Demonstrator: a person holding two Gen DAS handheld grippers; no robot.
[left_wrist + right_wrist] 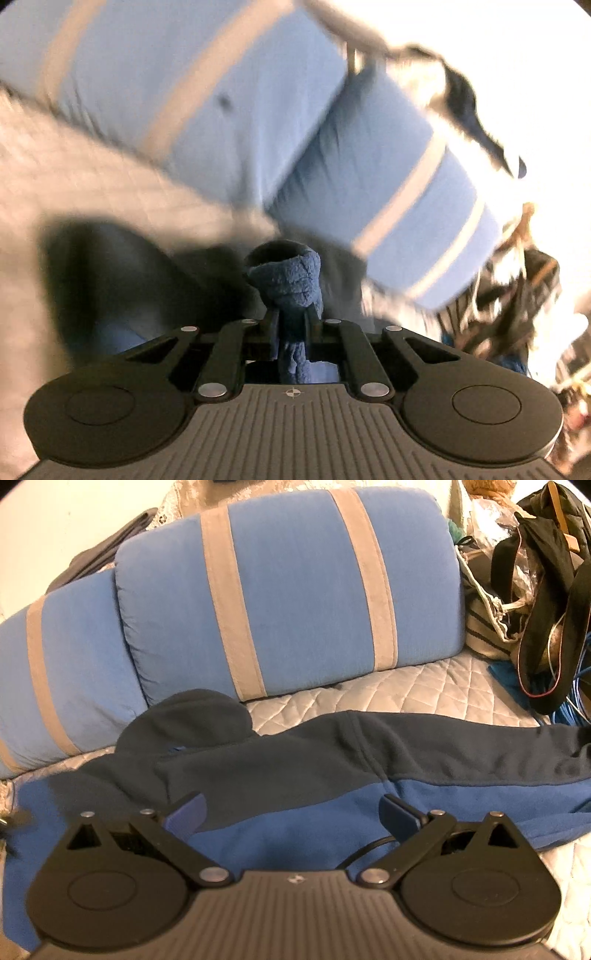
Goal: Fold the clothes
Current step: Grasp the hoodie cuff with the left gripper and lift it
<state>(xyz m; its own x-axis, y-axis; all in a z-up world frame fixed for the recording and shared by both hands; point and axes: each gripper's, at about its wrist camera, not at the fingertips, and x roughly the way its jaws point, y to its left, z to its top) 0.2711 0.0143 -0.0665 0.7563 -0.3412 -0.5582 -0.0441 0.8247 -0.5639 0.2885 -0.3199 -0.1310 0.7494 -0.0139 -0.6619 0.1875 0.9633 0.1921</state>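
L gripper [291, 317] has its fingers clamped tight on a bunched fold of blue fleece [288, 284]; the cloth stands up past the tips toward 12 o'clock and also trails back between the linkage bars toward the camera. L wrist view is tilted and smeared w/ blur: blue cushions w/ grey stripes [399, 192] run diagonally from 10 to 4 o'clock, quilted grey cover [92, 177] at 9 o'clock, dark part of the garment at 8 o'clock, clutter at 3–4 o'clock. R gripper [291, 812] hangs over the fleece jacket [295, 768] w/ fingers wide apart, nothing between the pads, tips just above the line where navy top meets the brighter blue lower panel. Can't tell if the tips touch the cloth. Jacket lies spread flat on the quilted sofa cover [406, 686], one sleeve [480, 753] stretched toward 3 o'clock, hood [192, 720] at 11 o'clock resting against the base of the striped cushions [295, 590]. Two cushions lean side by side at 12 and 9 o'clock. Pile of dark bags, straps and cables [543, 590] sits at 2 o'clock, beside the sleeve end.
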